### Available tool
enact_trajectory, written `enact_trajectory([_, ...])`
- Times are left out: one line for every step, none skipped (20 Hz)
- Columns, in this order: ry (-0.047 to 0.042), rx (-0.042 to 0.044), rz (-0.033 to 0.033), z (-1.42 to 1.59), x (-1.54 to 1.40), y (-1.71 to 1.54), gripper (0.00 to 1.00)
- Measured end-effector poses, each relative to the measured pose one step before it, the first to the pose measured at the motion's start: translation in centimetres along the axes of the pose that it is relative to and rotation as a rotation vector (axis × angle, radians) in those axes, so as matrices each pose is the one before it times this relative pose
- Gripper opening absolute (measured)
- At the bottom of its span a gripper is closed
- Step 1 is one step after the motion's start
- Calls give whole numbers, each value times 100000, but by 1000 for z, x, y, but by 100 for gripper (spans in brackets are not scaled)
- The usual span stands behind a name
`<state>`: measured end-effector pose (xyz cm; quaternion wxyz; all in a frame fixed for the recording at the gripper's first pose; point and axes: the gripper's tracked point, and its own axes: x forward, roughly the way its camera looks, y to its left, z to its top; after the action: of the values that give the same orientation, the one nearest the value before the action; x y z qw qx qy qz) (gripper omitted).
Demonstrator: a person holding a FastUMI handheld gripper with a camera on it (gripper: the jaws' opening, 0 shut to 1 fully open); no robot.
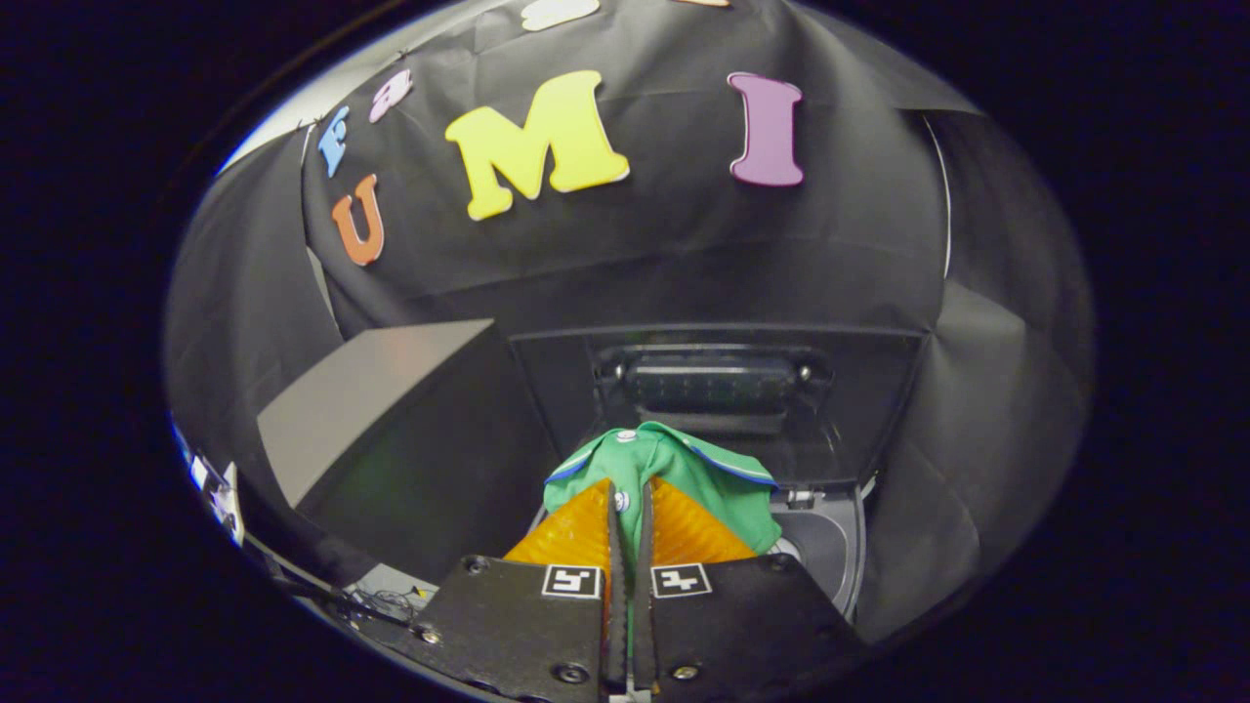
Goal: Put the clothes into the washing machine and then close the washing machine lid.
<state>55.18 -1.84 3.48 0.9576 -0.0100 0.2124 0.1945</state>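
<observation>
A green garment point(684, 469) with a blue-and-white trim hangs bunched from my gripper point(630, 493), whose two fingers are pressed together on a fold of the cloth. Most of the garment drapes ahead of and to the right of the fingertips. Just beyond it the washing machine's dark lid point(718, 391) stands raised upright. Below the garment, to the right of the fingers, part of the machine's grey top and round opening point(825, 547) shows. The rest of the opening is hidden behind the fingers and the cloth.
A dark box-like unit with a grey top point(381, 400) stands to the left of the machine. Small items and cables point(386, 600) lie low at the left beside the fingers. Black cloth walls close in behind and on both sides.
</observation>
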Motion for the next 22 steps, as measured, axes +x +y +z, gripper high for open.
enact_trajectory([2190,-182,-653,-1234,743,-226,6])
enact_trajectory([2010,124,-612,-1073,796,-236,6])
enact_trajectory([1728,297,-439,-876,722,-169,6])
enact_trajectory([2006,432,-720,-968,869,-176,6])
enact_trajectory([1516,361,-715,-827,952,-130,6])
enact_trajectory([2081,145,-1242,-824,864,-276,6])
enact_trajectory([2251,646,-1332,-802,790,-294,6])
enact_trajectory([1620,1310,-363,-926,544,-239,6])
enact_trajectory([1807,1067,-295,-590,592,10,6])
enact_trajectory([1579,853,-650,-460,764,-120,6])
enact_trajectory([1765,635,-347,-581,917,-74,6])
enact_trajectory([1968,897,-546,-820,1072,-145,6])
enact_trajectory([1771,1060,-299,-680,768,-116,6])
enact_trajectory([1990,867,-909,-726,692,-220,6])
enact_trajectory([2305,916,-1050,-823,758,-373,6])
enact_trajectory([2007,944,-738,-666,713,-201,6])
enact_trajectory([2109,1343,-712,-749,618,-139,6])
enact_trajectory([1991,1614,-524,-593,640,-192,6])
enact_trajectory([2230,1672,-776,-740,583,-217,6])
enact_trajectory([2288,1441,-1414,-551,666,-293,6])
enact_trajectory([2173,1499,-1303,-711,613,-268,6])
enact_trajectory([2474,1313,-1217,-558,534,-235,6])
